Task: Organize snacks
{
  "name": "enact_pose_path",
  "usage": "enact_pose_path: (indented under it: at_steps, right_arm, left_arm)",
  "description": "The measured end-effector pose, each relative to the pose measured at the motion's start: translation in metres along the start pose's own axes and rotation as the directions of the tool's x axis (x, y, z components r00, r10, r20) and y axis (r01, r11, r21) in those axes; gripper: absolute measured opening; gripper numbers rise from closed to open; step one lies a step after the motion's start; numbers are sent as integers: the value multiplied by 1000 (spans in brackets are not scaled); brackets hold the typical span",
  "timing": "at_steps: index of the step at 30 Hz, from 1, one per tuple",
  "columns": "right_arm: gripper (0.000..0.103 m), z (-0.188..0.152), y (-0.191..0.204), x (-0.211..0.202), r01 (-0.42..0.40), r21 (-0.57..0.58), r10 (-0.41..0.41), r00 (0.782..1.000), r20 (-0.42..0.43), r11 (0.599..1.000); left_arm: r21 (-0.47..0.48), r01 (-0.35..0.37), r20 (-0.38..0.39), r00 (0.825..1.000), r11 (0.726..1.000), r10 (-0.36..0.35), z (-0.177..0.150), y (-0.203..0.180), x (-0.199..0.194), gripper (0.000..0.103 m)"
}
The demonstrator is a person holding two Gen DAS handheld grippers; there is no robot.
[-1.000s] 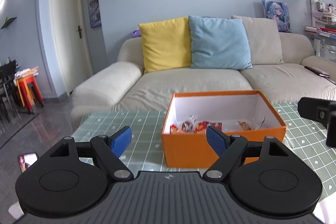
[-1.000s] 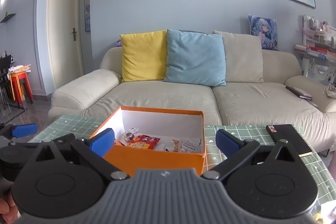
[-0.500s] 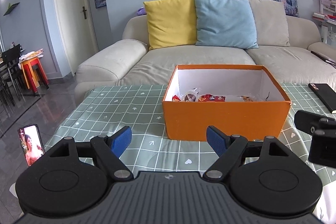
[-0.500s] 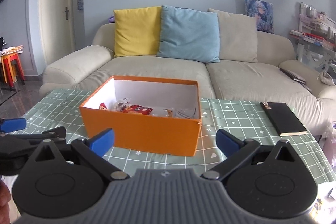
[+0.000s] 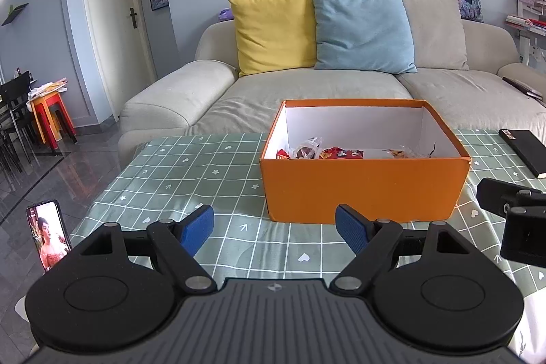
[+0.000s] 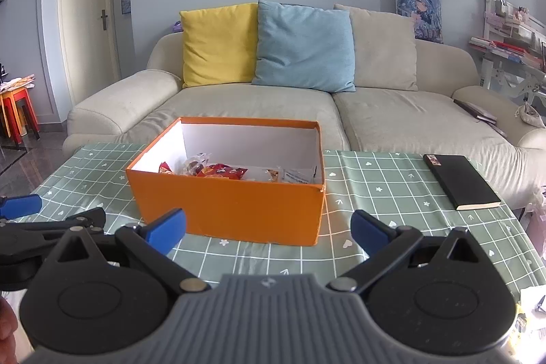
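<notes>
An orange box [image 5: 361, 190] with a white inside stands on the green checked tablecloth [image 5: 191, 179]; it also shows in the right wrist view [image 6: 228, 207]. Several snack packets [image 5: 341, 153] lie on its floor, among them a red one [image 6: 221, 172]. My left gripper [image 5: 274, 229] is open and empty, just in front of the box. My right gripper [image 6: 269, 229] is open and empty, also in front of the box, to the left gripper's right.
A black notebook [image 6: 460, 181] lies on the table right of the box. A phone [image 5: 47, 234] with a lit screen stands at the table's left edge. A beige sofa [image 6: 307, 111] with cushions is behind the table. Loose packets [image 6: 532, 312] lie at the near right.
Both grippers have pulled back from and risen above the box, so more tablecloth shows in front of it. Both stay open and empty.
</notes>
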State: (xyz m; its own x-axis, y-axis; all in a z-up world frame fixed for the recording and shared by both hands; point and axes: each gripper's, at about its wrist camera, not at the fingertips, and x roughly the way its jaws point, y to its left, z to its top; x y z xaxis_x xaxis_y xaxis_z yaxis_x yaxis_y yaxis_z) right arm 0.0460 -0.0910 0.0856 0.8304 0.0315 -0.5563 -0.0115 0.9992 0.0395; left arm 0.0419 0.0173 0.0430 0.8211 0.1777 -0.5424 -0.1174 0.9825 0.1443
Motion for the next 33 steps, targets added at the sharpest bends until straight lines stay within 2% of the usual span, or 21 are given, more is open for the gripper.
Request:
enact_pose_path:
  at_steps: [22,33]
  right_arm:
    - [99,-2,-3,0,6,-6,-6,1000,6,1000]
    - [99,-4,2,-4,-3,-48,5,999,34,999]
  left_arm:
    - [-6,1,-8,1000,1000,-1,1,0,0,95]
    - [-6,21,-3,1000,1000,-21,1,2,-1,95]
